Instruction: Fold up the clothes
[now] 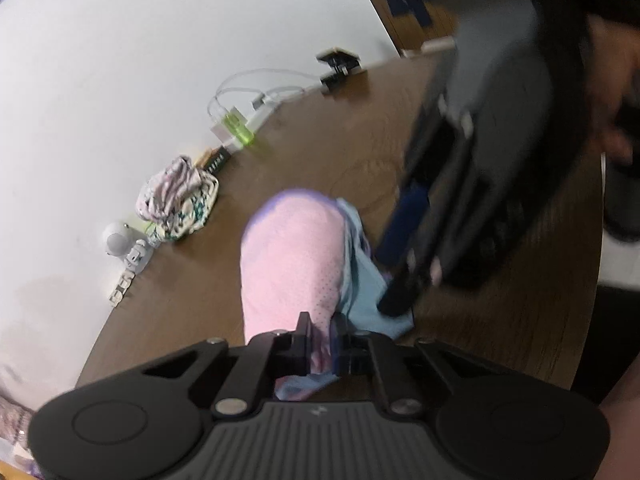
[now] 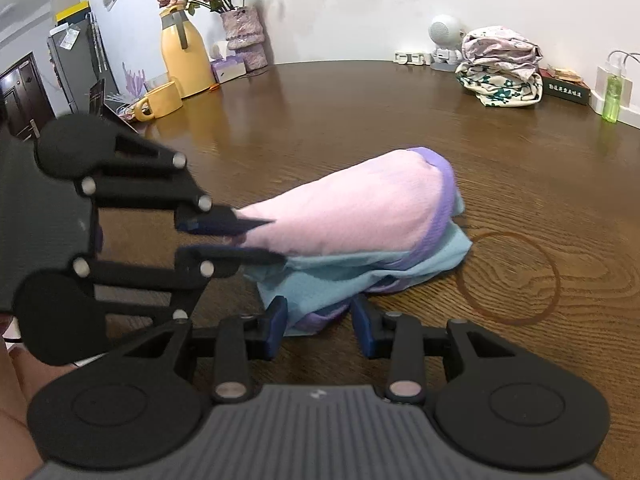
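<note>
A pink garment (image 1: 292,256) with lilac trim and a light blue layer under it lies bunched on the brown wooden table (image 1: 320,128). My left gripper (image 1: 322,330) is shut on the garment's pink near end. In the right wrist view the same gripper (image 2: 264,240) comes in from the left and holds that pink end (image 2: 360,208) slightly raised. My right gripper (image 2: 320,316) has the blue and lilac corner pinched between its fingers. In the left wrist view, blurred, the right gripper (image 1: 396,300) comes down from the upper right onto the blue layer.
A pile of patterned clothes (image 2: 500,68) sits at the back by the wall, beside a white robot figure (image 2: 444,40), a dark box (image 2: 564,88) and a green bottle (image 2: 612,96). A yellow jug (image 2: 184,60), yellow mug (image 2: 160,102) and flower vase (image 2: 244,36) stand back left. A ring mark (image 2: 508,276) shows on the table.
</note>
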`<state>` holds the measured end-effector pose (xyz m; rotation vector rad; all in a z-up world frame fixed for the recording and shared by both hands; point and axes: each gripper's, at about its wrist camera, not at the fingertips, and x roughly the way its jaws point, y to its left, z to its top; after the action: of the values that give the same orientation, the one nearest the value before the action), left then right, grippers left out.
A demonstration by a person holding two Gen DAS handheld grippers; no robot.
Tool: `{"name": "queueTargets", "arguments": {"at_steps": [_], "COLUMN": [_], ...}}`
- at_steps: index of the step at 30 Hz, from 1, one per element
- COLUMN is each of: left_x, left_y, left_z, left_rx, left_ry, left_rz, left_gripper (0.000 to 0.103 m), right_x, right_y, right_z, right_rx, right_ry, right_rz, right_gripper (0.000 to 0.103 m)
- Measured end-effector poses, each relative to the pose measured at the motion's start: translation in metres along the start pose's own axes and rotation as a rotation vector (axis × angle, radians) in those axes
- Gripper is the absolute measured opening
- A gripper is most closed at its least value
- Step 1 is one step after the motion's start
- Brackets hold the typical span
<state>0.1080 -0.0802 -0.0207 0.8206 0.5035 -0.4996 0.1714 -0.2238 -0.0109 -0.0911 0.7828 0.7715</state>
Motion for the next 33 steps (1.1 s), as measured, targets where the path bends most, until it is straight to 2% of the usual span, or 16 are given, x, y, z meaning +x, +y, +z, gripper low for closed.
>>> {"name": "queueTargets", "arguments": {"at_steps": [1,3,6,10,13,14,16,18,20,22,26,28,30,33], "left_x": [-0.001,0.001,0.005,0.007,0.008,0.008,0.008,0.005,0.000,-0.008,-0.025,-0.029,-0.027,-0.014], "left_y": [0.001,0.001,0.000,0.002,0.001,0.001,-0.001,-0.004,-0.006,-0.002,0.025,0.038,0.048,0.056], "left_z": [0.004,0.007,0.010,0.009,0.008,0.009,0.009,0.008,0.007,0.005,-0.006,-0.012,-0.018,-0.024], "left_rx": [-0.012,-0.023,-0.048,-0.084,-0.087,-0.090,-0.088,-0.079,-0.077,-0.104,-0.249,-0.299,-0.323,-0.337], "left_ry": [-0.008,-0.006,0.001,-0.013,-0.014,-0.017,-0.030,-0.046,-0.065,-0.085,-0.120,-0.115,-0.092,-0.052], "left_rz": [-0.013,-0.025,-0.050,-0.115,-0.136,-0.142,-0.172,-0.204,-0.214,-0.200,-0.142,-0.106,-0.087,-0.102], "left_gripper": [0.007,0.007,0.007,0.008,0.013,0.016,0.029,0.051,0.054,0.054,0.053,0.045,0.022,0.020], "right_x": [0.000,0.001,0.000,-0.006,-0.011,-0.016,-0.028,-0.039,-0.046,-0.049,-0.032,-0.021,-0.015,-0.007], "right_y": [0.001,0.002,0.001,-0.005,-0.011,-0.013,-0.019,-0.025,-0.027,-0.026,-0.015,-0.007,-0.002,-0.001], "right_z": [0.000,0.000,-0.001,-0.002,-0.003,-0.005,-0.005,-0.001,0.007,0.018,0.035,0.036,0.033,0.025], "right_rx": [-0.002,-0.005,-0.005,0.011,0.026,0.026,0.031,0.040,0.040,0.033,-0.032,-0.076,-0.106,-0.120], "right_ry": [0.000,-0.001,-0.002,-0.002,-0.002,-0.005,-0.019,-0.048,-0.085,-0.121,-0.115,-0.084,-0.051,0.001], "right_rz": [0.002,0.006,0.010,0.015,0.019,0.007,-0.026,-0.052,-0.069,-0.072,-0.040,-0.027,-0.029,-0.049], "right_gripper": [0.034,0.026,0.023,0.023,0.023,0.023,0.023,0.023,0.023,0.025,0.025,0.025,0.027,0.028]}}
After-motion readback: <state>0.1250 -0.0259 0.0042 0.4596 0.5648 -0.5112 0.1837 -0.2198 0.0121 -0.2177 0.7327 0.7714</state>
